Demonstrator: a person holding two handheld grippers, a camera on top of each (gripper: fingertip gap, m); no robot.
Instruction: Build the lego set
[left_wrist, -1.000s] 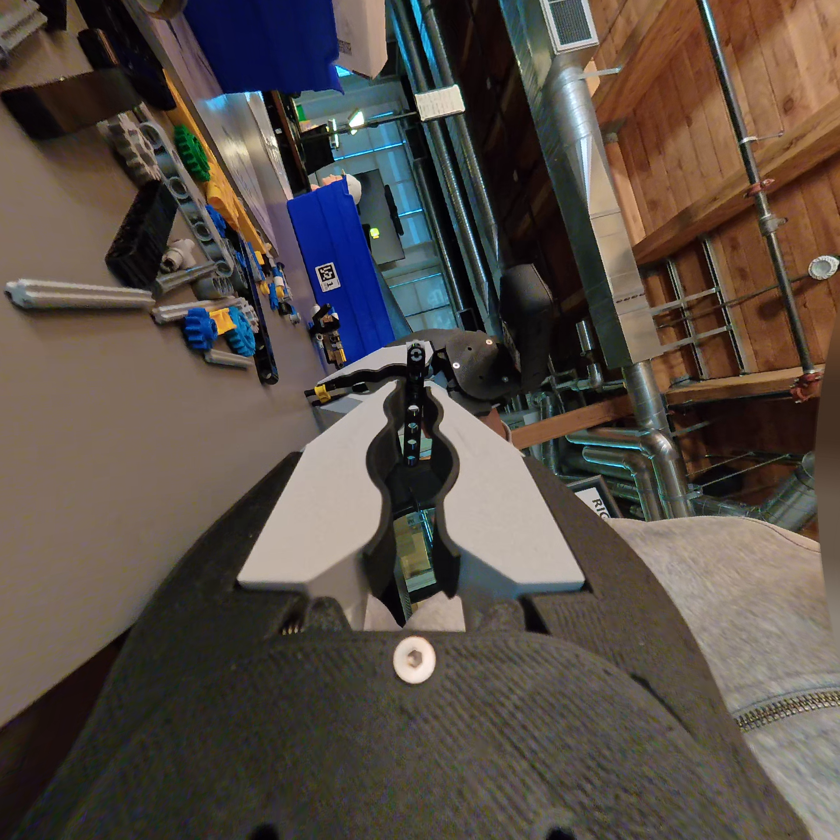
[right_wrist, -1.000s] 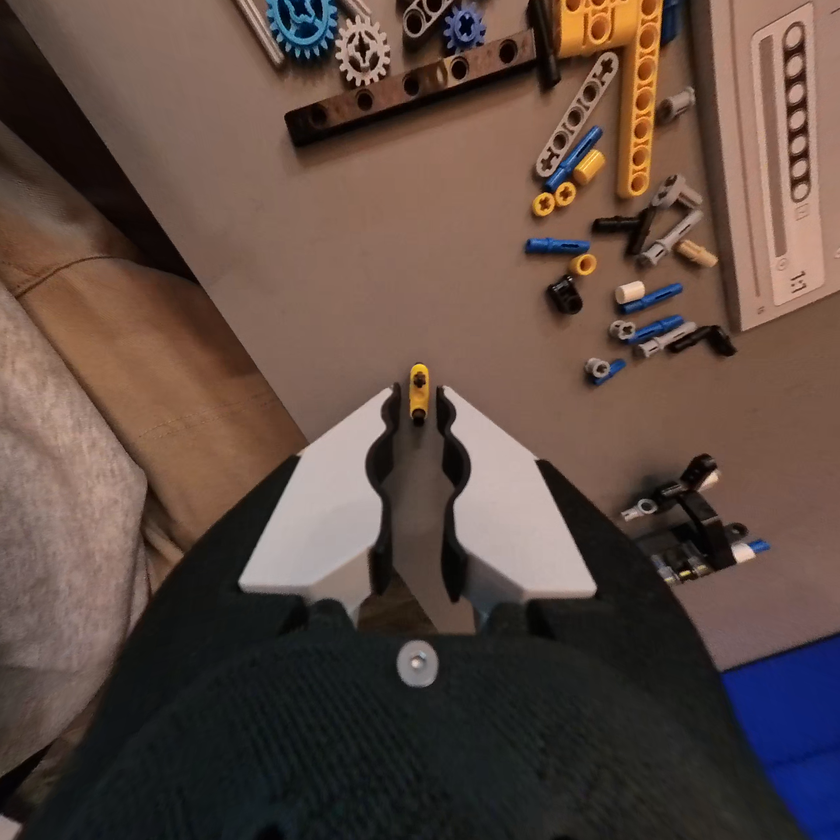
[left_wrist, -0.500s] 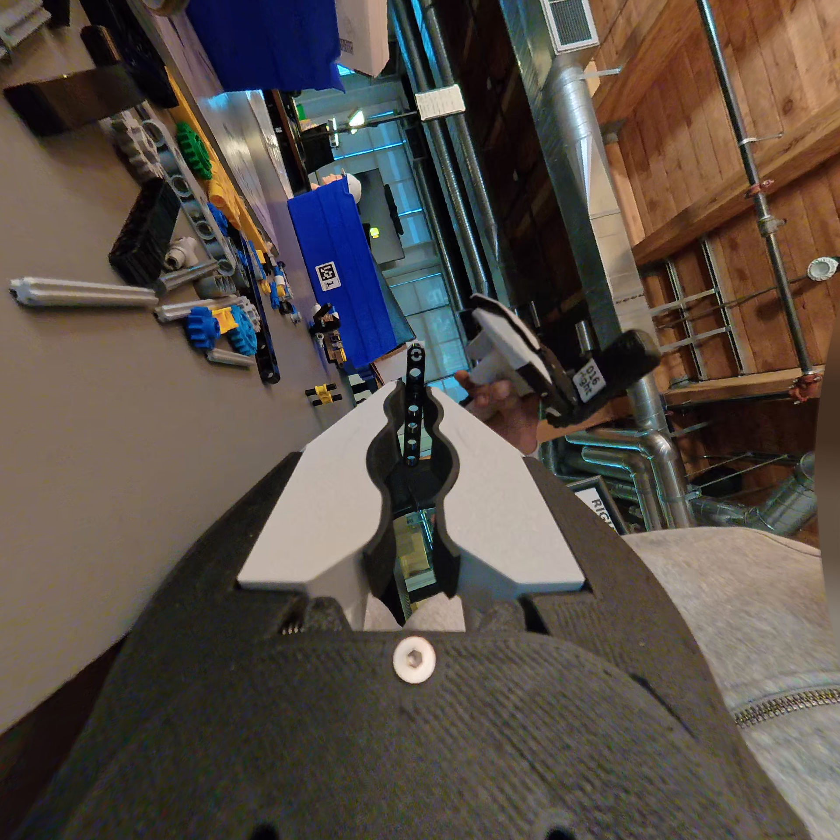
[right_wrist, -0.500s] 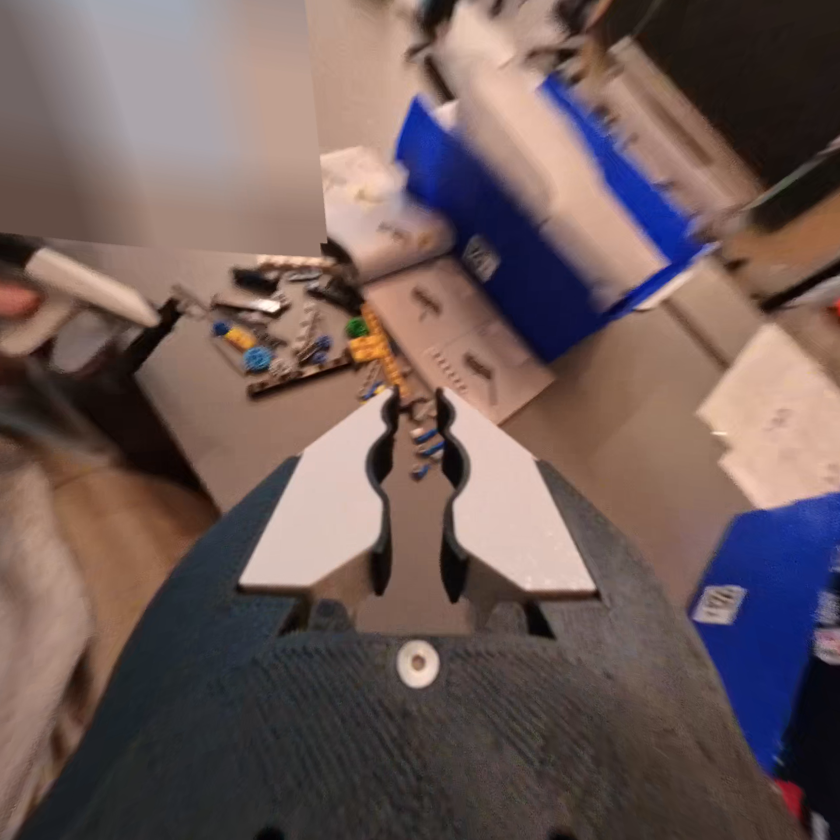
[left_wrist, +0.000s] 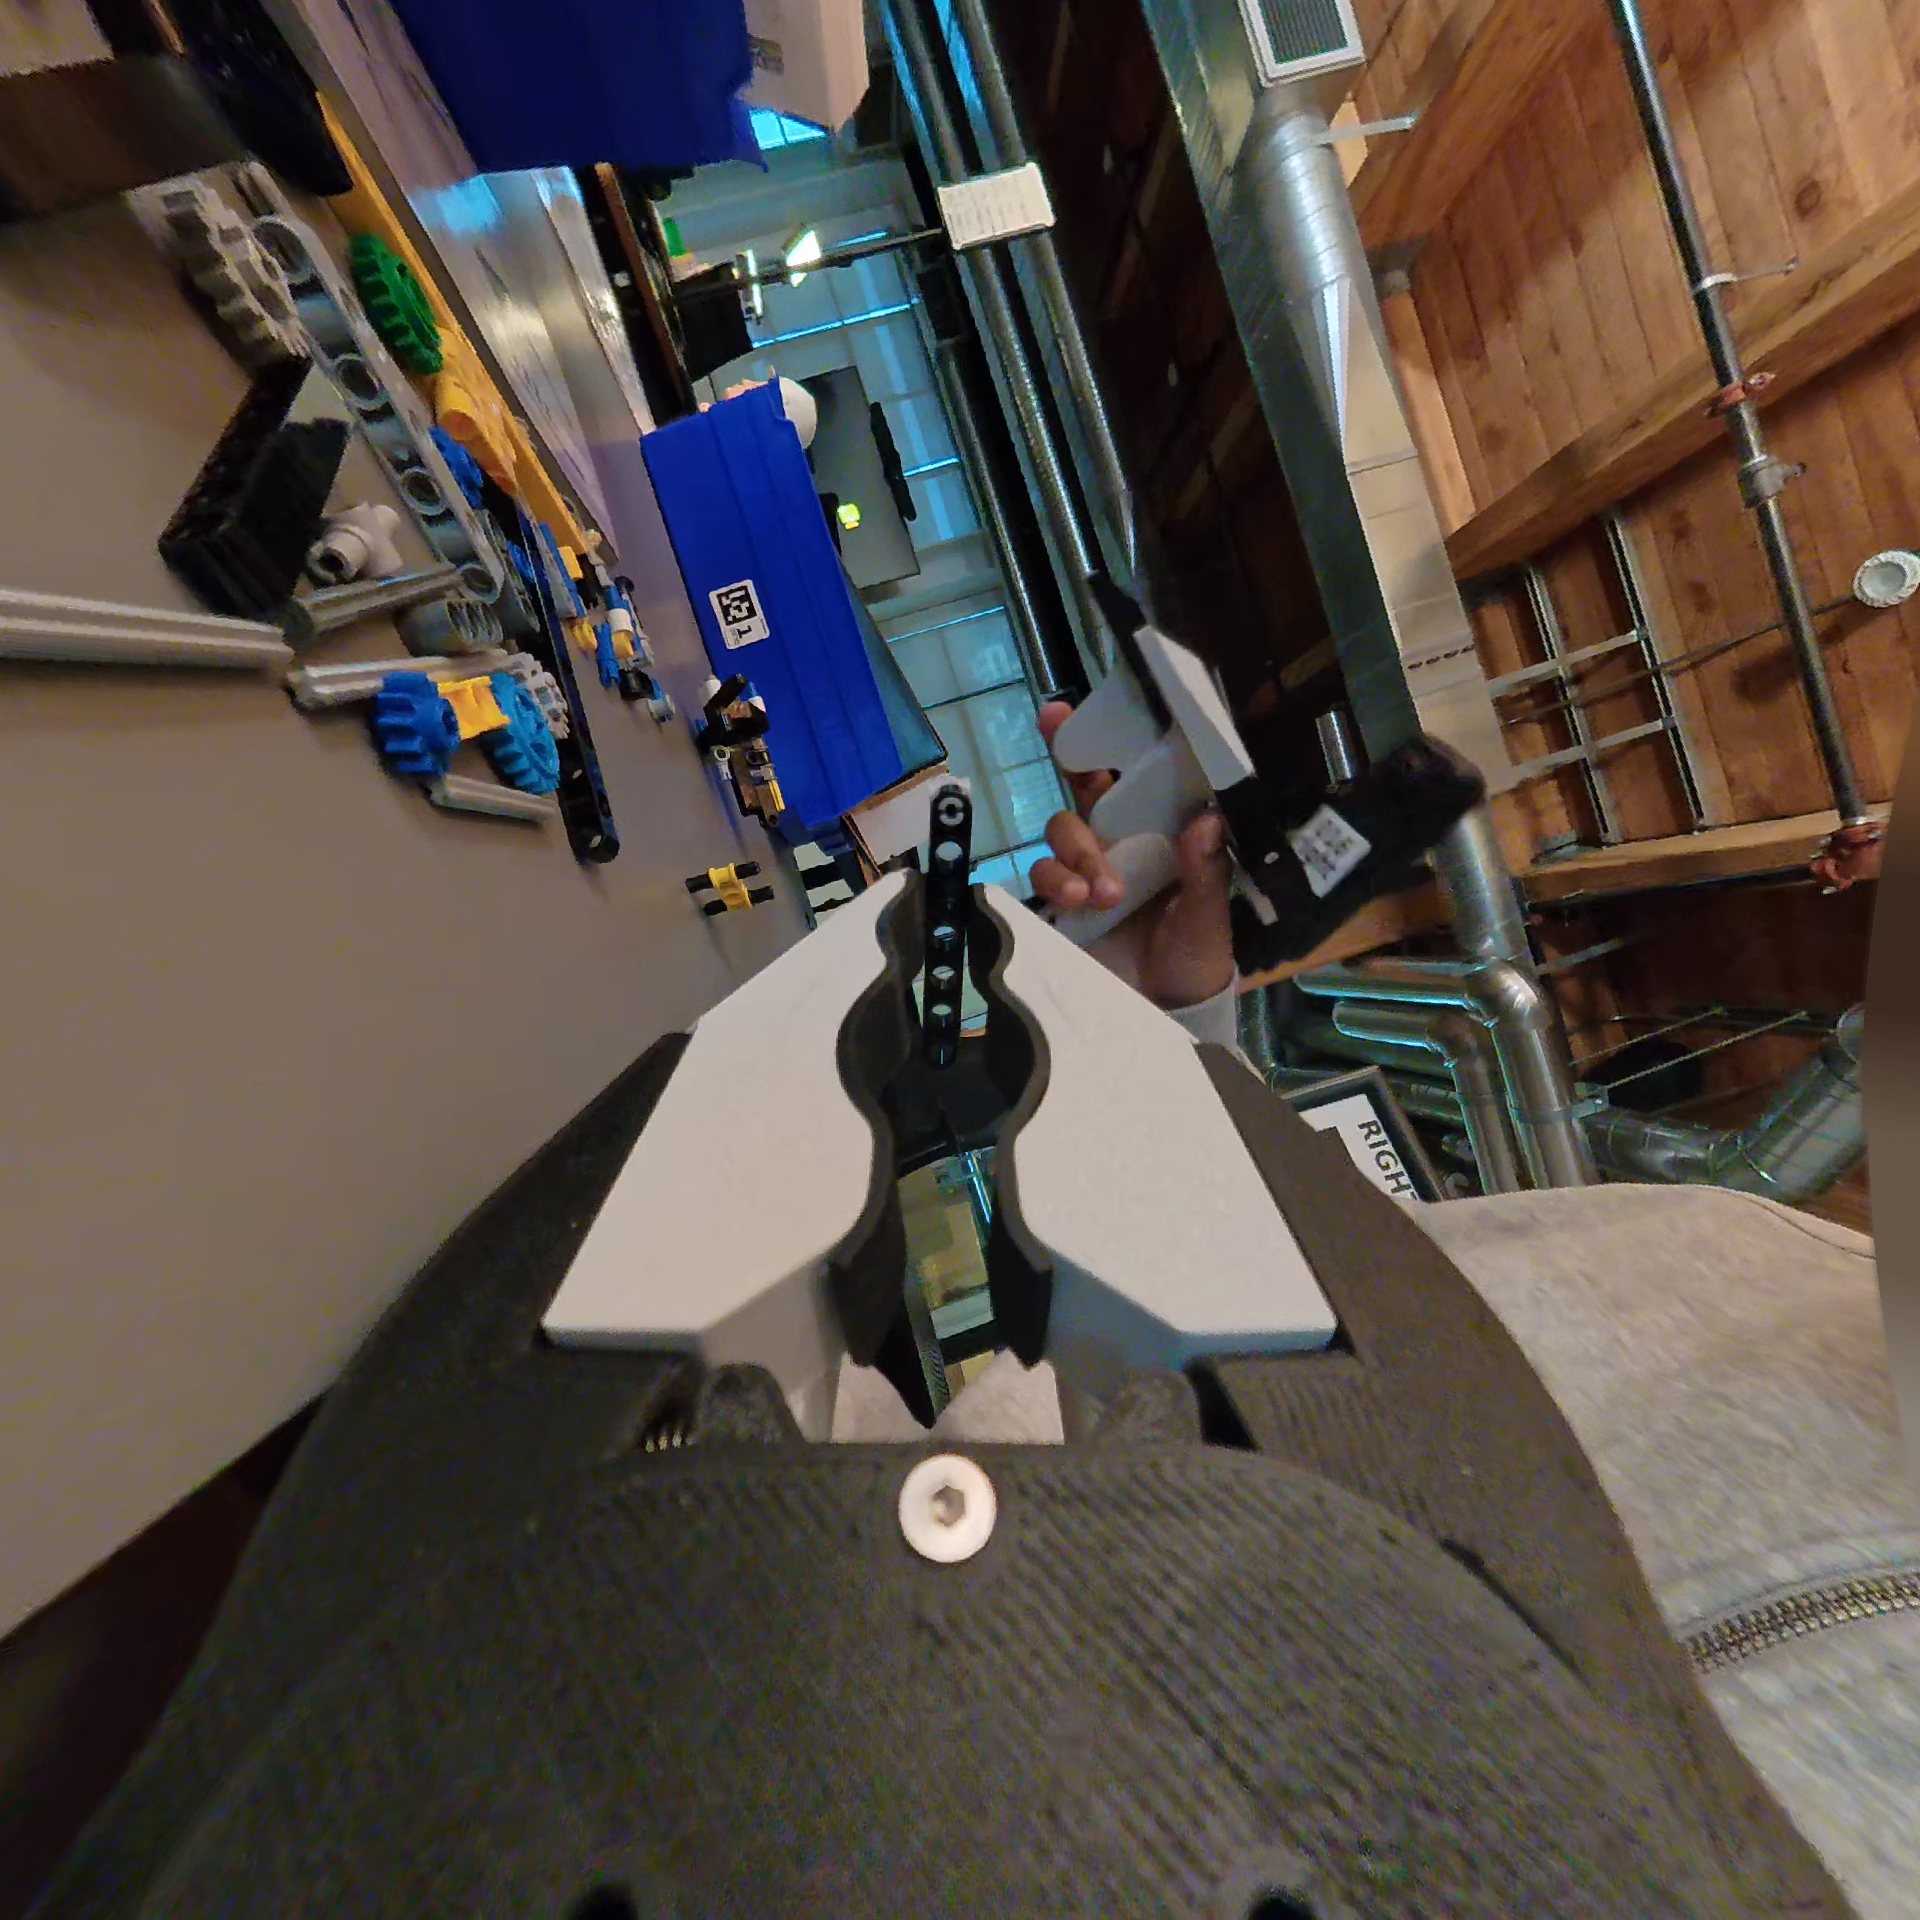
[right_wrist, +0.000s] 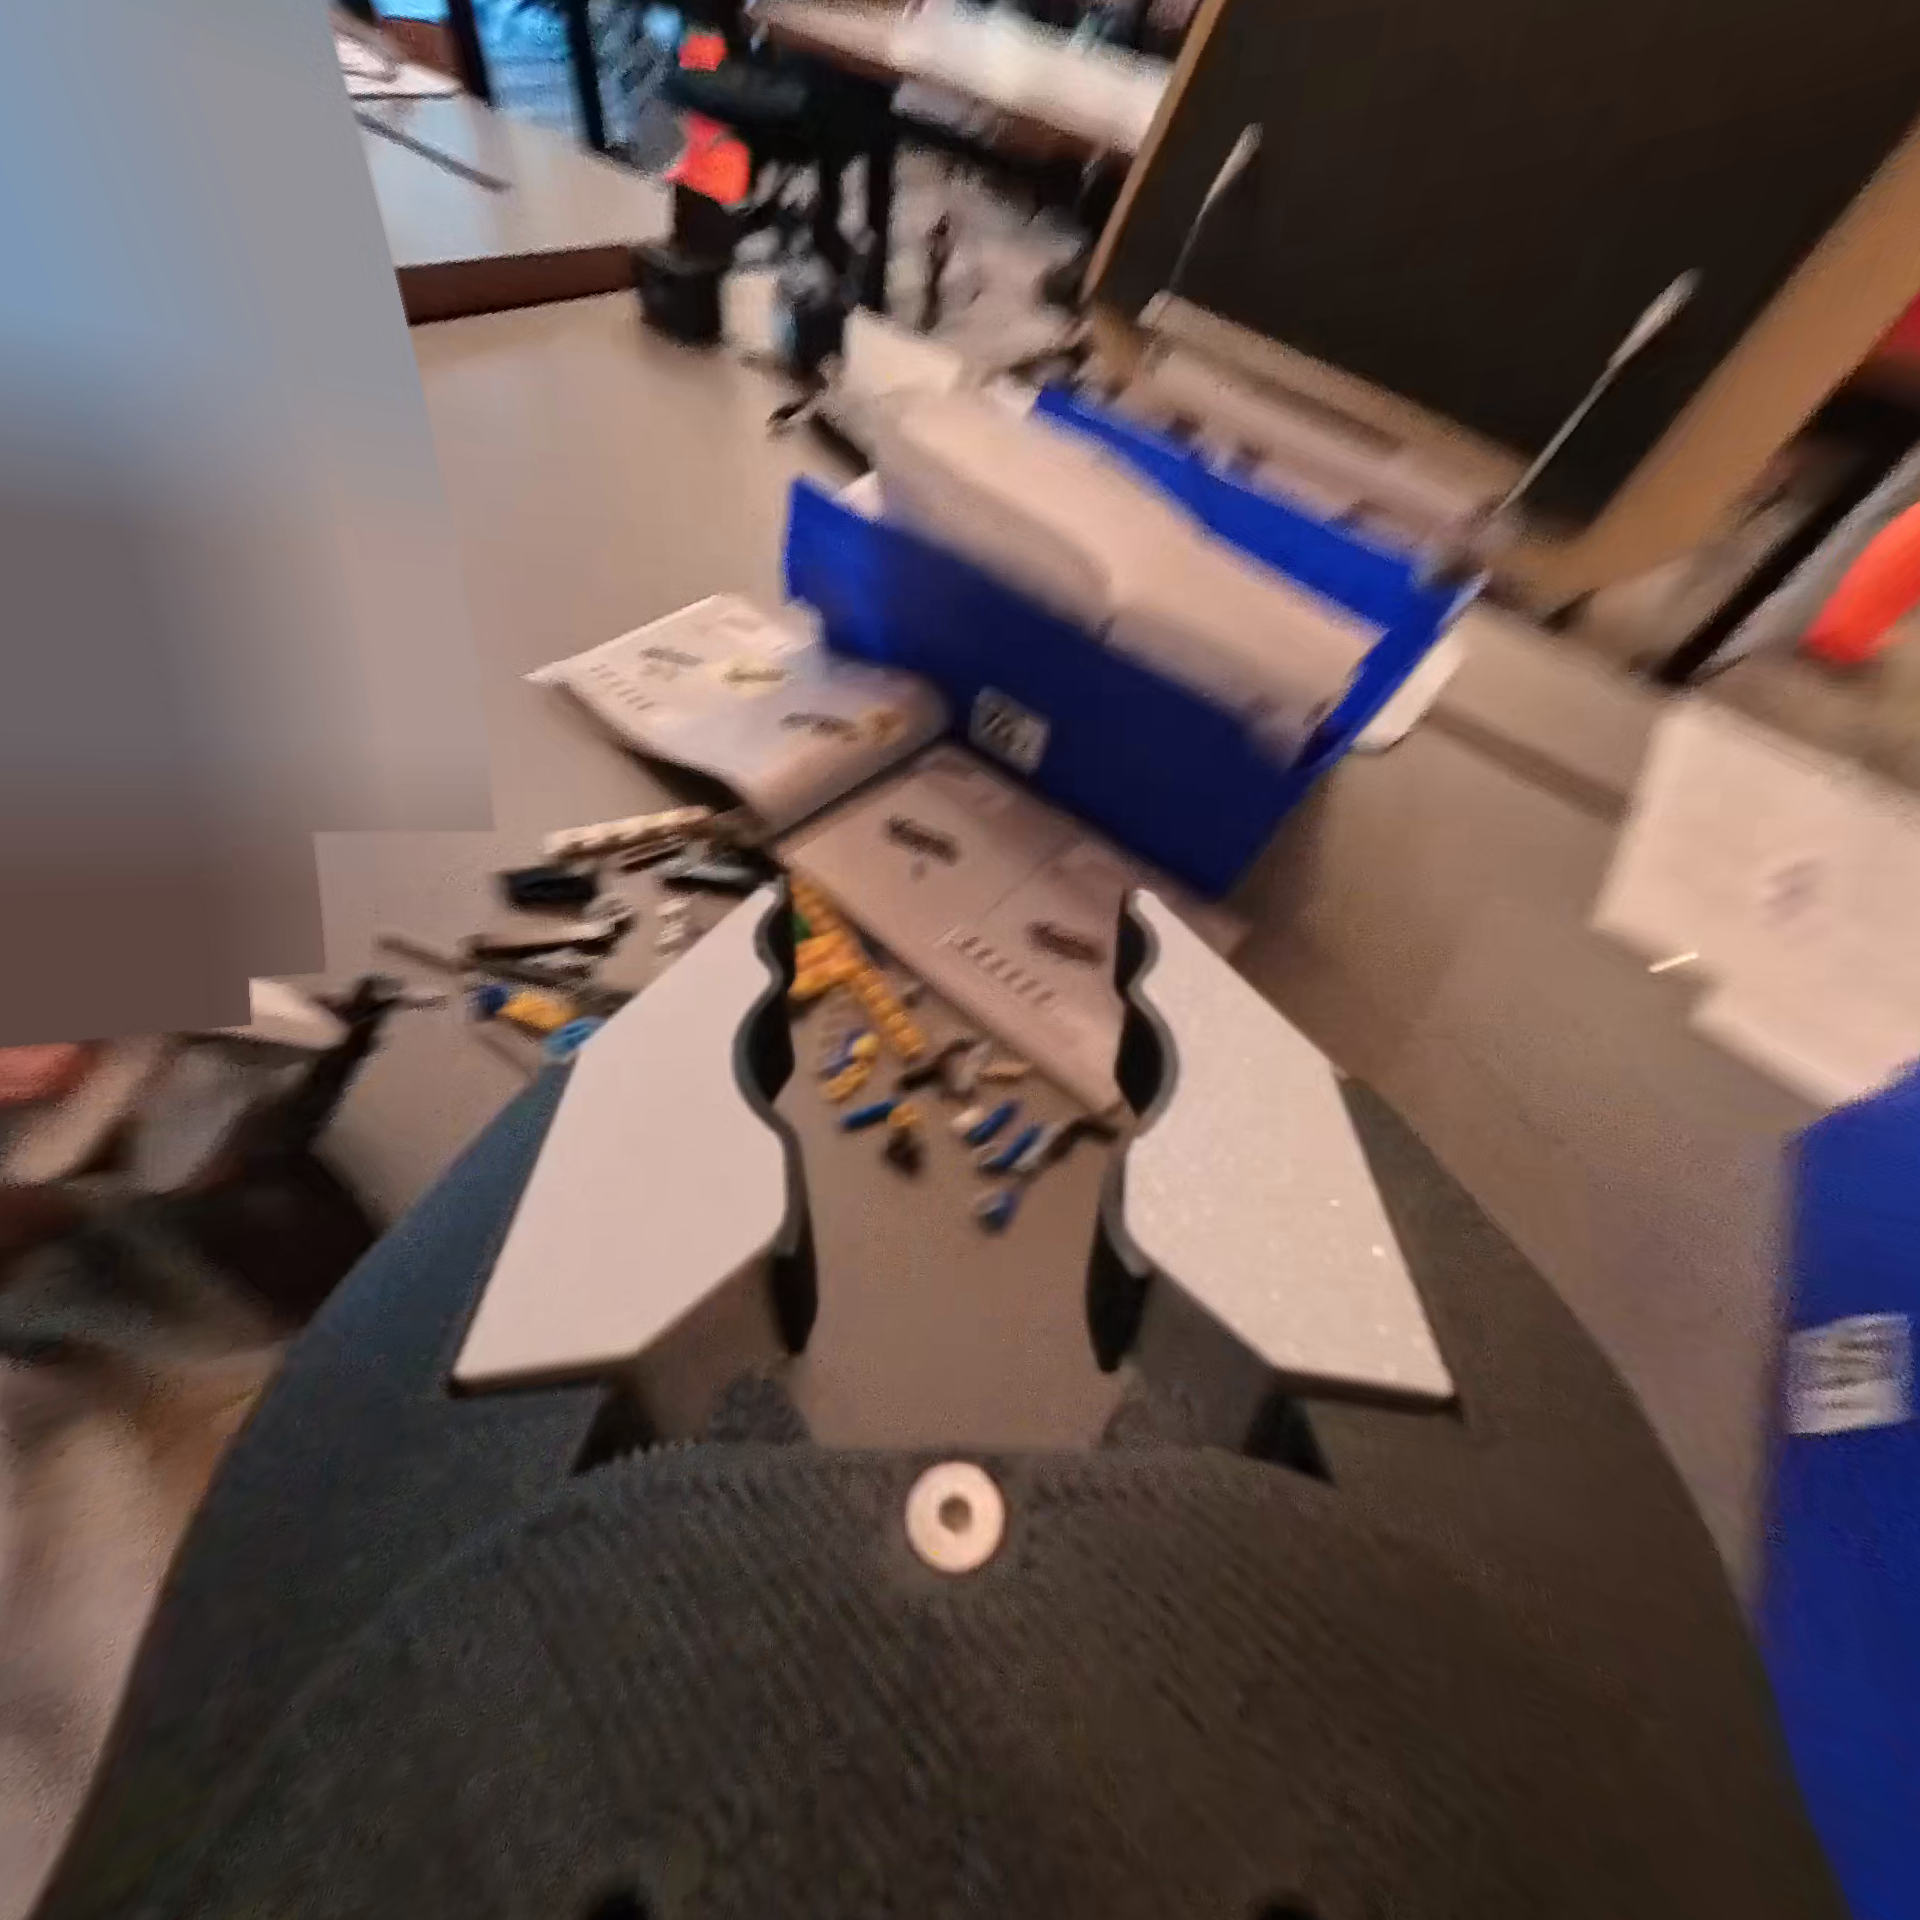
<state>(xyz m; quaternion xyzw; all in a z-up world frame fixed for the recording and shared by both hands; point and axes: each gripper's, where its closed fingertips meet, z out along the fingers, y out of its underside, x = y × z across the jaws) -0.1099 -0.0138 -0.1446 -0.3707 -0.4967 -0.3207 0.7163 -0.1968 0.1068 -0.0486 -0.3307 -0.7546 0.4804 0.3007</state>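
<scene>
Left wrist view: left hand-held gripper (left_wrist: 945, 904) raised off the tabletop (left_wrist: 208, 1039) and rolled on its side, closed narrow on a black beam (left_wrist: 948, 935). Beam clamped by its lower part, edge-on between the fingers, upper holes sticking out past the tips. Probably held so to leave free holes for a pin or connector and to give a firm counter-hold for pushing.

Farther off in the same view, a hand (left_wrist: 1132, 894) carrying the right hand-held gripper (right_wrist: 956, 914) in the air, beside the beam tip but apart from it.

Right wrist view: blurred, so likely in quick motion. Fingers spread wide, nothing between them, aimed down at the loose parts (right_wrist: 894, 1060) in the middle of the tabletop, beside the booklet (right_wrist: 997, 883) and in front of the blue box (right_wrist: 1091, 707).

On the tabletop, close to its near edge: a yellow connector (left_wrist: 730, 885) with black pins, lying alone, well apart from the main parts. A little beyond it, a small built section (left_wrist: 746, 743), just in front of the blue box.

Judged step: fetching the next piece for the beam. Set far from finished, with most parts lying separate. Next move calling for a careful pick of one small piece without scattering its neighbours. Risk: beam turning in the grip under pushing force, since clamped on thin faces only.
</scene>
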